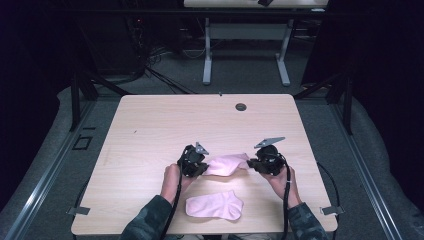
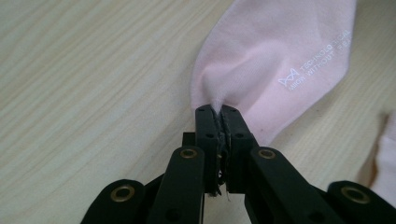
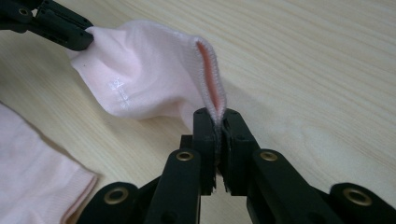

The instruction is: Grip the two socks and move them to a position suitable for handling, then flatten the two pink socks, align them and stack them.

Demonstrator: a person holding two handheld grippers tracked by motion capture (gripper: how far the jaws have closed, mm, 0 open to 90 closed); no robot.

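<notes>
A pink sock [image 1: 227, 163] is held between my two grippers, just above the wooden table [image 1: 165, 125]. My left gripper [image 2: 217, 111] is shut on the toe end of this pink sock [image 2: 275, 60], pinching a fold of cloth. My right gripper [image 3: 215, 114] is shut on the ribbed cuff of the sock [image 3: 144, 79], whose opening shows a darker pink inside. The left gripper [image 3: 77, 39] appears at the top left of the right gripper view, clamped on the far end. A second pink sock [image 1: 215, 205] lies flat near the table's front edge.
A small round grommet [image 1: 241, 107] sits near the table's far edge. Another table's legs [image 1: 207, 60] stand on the floor behind. The second sock [image 3: 32, 177] lies close beside my right gripper, and its edge [image 2: 386, 163] shows at the right of the left gripper view.
</notes>
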